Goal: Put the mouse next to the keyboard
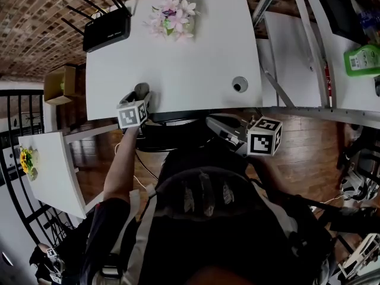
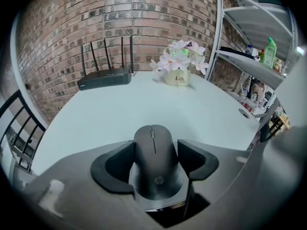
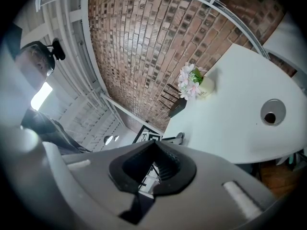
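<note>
A black HP mouse (image 2: 154,159) sits between the dark pads of my left gripper (image 2: 154,163), which is shut on it. In the head view that left gripper (image 1: 140,97) is at the near edge of the white table (image 1: 196,58), with the mouse just over the tabletop. My right gripper (image 1: 224,127) hangs below the table's front edge, in front of the person's body. In the right gripper view its jaws (image 3: 153,169) meet with nothing between them. No keyboard shows in any view.
On the far side of the table are a black router (image 1: 107,28) with antennas and a pot of pink flowers (image 1: 173,16). A round cable hole (image 1: 239,84) is near the right front corner. Metal shelves (image 1: 309,52) with a green bottle (image 1: 362,61) stand to the right.
</note>
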Tool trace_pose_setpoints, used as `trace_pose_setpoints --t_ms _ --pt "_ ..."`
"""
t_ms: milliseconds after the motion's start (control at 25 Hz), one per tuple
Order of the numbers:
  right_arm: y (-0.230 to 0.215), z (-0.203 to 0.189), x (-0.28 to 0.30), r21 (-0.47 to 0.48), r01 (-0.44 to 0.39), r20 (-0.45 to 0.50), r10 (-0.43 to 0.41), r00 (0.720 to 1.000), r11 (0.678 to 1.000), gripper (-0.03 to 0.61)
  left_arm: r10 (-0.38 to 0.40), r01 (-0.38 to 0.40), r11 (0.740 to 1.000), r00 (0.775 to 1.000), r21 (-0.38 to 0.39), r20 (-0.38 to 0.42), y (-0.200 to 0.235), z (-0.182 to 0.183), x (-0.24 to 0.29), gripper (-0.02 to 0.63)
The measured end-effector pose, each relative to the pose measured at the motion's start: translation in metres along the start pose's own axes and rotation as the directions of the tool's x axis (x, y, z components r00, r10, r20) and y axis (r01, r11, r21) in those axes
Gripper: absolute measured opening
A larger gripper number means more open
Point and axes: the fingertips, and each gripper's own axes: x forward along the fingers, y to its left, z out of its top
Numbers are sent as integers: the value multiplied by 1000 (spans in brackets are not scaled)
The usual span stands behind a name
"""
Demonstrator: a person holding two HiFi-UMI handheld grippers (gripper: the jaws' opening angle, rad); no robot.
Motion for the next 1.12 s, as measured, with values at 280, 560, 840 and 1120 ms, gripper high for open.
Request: trace_pose_setpoints --t_ms 280,560,840,1120 --pt "-8 2 -16 -2 -2 -5 2 1000 1000 3 -3 3 1000 1000 2 -4 -21 0 3 293" --pt "-19 5 -32 0 -2 -12 2 1000 1000 3 3 -3 1000 1000 16 9 -42 1 6 293" --pt "-24 10 -43 -8 -2 -10 2 1000 1000 3 -9 9 999 1000 35 2 -68 3 10 293" --pt "-27 15 -52 -2 -7 0 7 1000 1000 3 -42 42 998 999 45 5 -92 6 14 293"
